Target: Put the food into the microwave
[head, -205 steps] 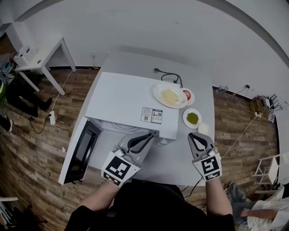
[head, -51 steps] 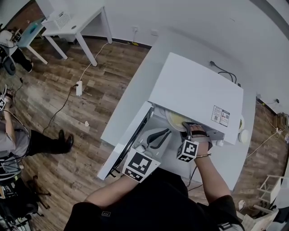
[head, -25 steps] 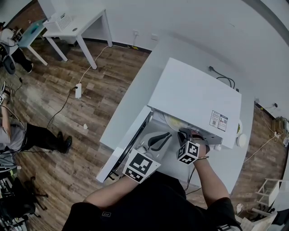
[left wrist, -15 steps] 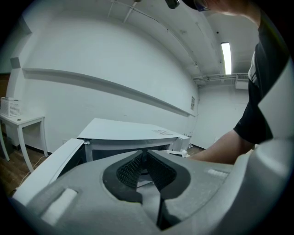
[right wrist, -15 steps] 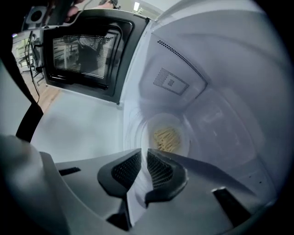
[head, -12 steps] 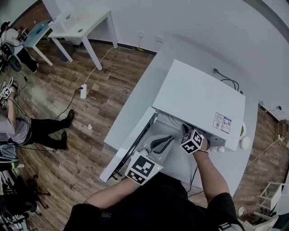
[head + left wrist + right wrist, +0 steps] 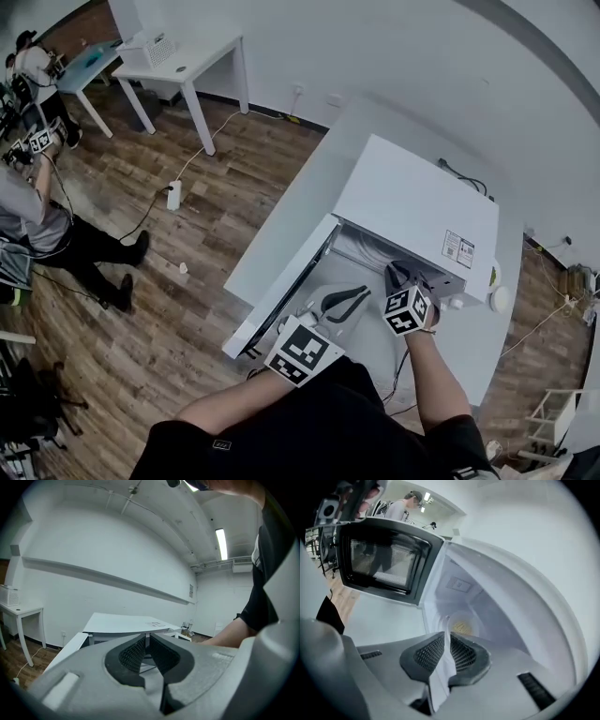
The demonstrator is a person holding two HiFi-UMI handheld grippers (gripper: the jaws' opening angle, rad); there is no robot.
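Right gripper [image 7: 396, 270]: tilted down at the microwave [image 7: 412, 202] mouth, jaws barely apart, empty
Left gripper [image 7: 364, 292]: near level beside it, jaws together, empty
Around: food plate [image 7: 462, 628] inside; door [image 7: 286, 286] open over the counter [image 7: 300, 220] edge

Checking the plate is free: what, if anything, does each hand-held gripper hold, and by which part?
Nothing. The right hand-held gripper is empty; the plate of food lies inside the microwave. The left hand-held gripper is empty too.

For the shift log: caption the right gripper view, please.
Empty right gripper, jaws barely apart, faces the open microwave; the yellow food sits inside.
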